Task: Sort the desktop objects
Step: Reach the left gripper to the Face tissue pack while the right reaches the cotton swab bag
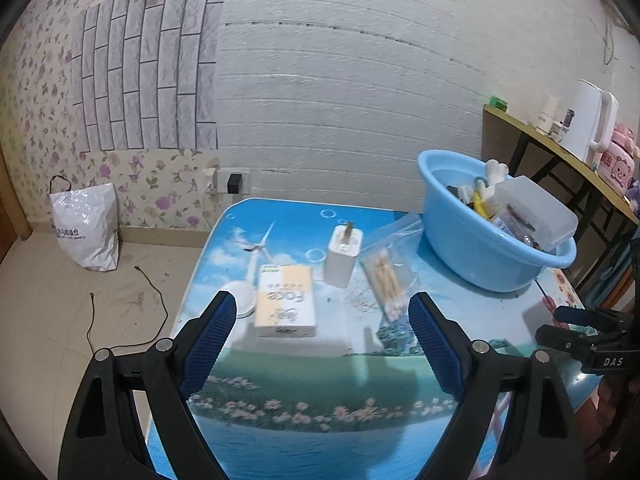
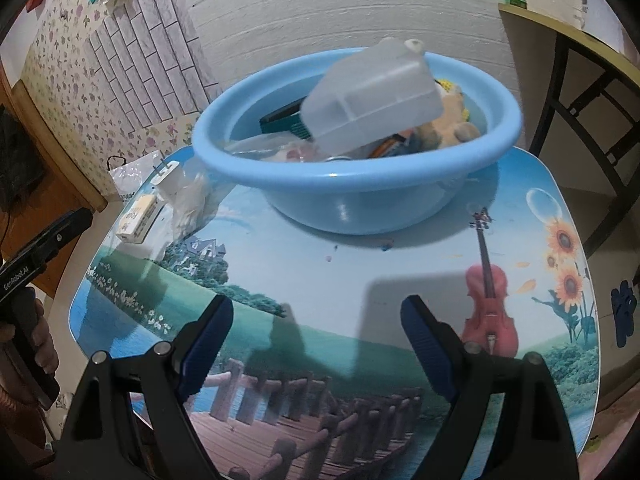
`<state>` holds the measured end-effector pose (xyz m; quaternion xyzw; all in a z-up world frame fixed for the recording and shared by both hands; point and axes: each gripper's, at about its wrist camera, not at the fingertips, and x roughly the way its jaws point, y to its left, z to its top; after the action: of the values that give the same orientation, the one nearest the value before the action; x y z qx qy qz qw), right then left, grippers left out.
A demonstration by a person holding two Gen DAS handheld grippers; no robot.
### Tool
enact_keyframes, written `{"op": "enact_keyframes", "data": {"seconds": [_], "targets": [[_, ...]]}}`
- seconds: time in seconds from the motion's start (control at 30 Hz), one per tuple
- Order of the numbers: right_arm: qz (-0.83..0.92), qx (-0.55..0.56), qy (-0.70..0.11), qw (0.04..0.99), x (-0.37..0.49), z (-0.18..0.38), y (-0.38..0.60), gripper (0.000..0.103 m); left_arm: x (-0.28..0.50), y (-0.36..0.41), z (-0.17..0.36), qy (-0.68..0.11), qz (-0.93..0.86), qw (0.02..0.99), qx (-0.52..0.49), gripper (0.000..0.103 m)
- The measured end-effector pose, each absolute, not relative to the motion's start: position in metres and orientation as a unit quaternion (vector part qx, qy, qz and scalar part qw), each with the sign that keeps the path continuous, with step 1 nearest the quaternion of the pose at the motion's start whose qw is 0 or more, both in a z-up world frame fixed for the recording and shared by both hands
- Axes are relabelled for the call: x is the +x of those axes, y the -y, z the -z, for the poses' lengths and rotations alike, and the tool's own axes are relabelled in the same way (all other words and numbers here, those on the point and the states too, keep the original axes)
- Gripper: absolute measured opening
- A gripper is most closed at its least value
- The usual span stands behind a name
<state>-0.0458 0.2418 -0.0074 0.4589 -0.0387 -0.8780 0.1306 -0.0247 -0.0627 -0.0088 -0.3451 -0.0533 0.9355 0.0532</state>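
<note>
Left gripper point(image 1: 320, 332) jaws wide apart, nothing between them, hovering over the printed tabletop point(image 1: 304, 380). Just past the tips: tissue box point(image 1: 285, 300) lying flat, a white round object point(image 1: 243, 298) touching its left side. Behind it a white charger point(image 1: 343, 257) lying flat, prongs pointing away; right of that, cotton swabs in a clear bag point(image 1: 387, 280). Blue basin point(image 1: 486, 248) at far right, full of items, with a translucent plastic box point(image 1: 534, 210) on top. Right gripper point(image 2: 316, 328) jaws also apart and empty, over bare tabletop, basin straight ahead. Both grippers clear of all objects.
</note>
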Motion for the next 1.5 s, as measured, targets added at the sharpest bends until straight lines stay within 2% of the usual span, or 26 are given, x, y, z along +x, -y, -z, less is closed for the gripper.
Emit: {"op": "enact_keyframes", "data": {"seconds": [0.9, 1.17, 1.5], "targets": [[0.862, 0.473, 0.0, 0.184, -0.055, 0.011, -0.171, 0.087, -0.035, 0.115, 0.034, 0.079, -0.926, 0.033, -0.367, 0.088], [0.869, 0.457, -0.007, 0.189, -0.065, 0.004, -0.151, 0.085, -0.054, 0.112, 0.04, 0.046, -0.925, 0.039, -0.375, 0.088], [0.878, 0.442, -0.01, 0.182, -0.091, 0.003, -0.12, 0.083, -0.065, 0.127, 0.04, 0.046, -0.919, 0.069, -0.385, 0.088]]}}
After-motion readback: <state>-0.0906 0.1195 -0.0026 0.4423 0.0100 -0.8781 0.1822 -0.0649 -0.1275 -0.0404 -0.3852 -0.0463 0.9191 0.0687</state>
